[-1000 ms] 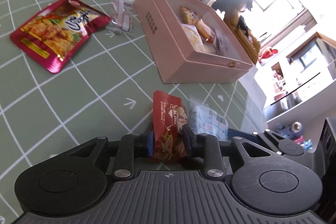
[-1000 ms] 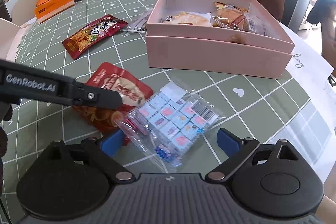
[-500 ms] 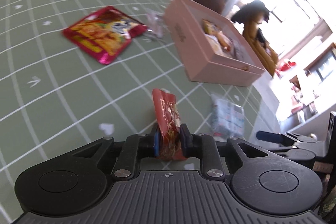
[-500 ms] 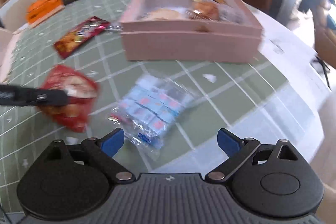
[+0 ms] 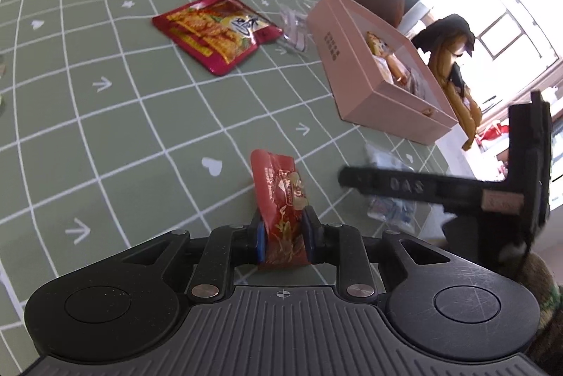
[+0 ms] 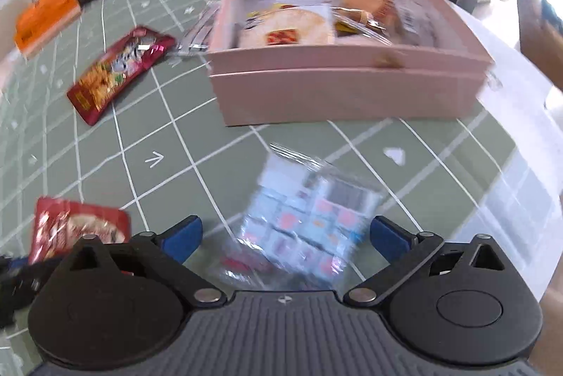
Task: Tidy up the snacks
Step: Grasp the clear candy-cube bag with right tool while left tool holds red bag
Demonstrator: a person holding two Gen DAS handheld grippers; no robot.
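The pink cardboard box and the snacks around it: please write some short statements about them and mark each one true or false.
1. The pink cardboard box is empty. False: several wrapped snacks lie inside it.
2. The left gripper has a small red foil snack packet between its pads. True.
3. The clear bag of small blue and pink candies lies inside the box. False: it lies on the green grid tablecloth, in front of the box.
4. The right gripper is clamped on the candy bag. False: its jaws stand wide and are opening, the bag between them untouched.
5. A larger red snack pouch lies flat on the tablecloth, outside the box. True.
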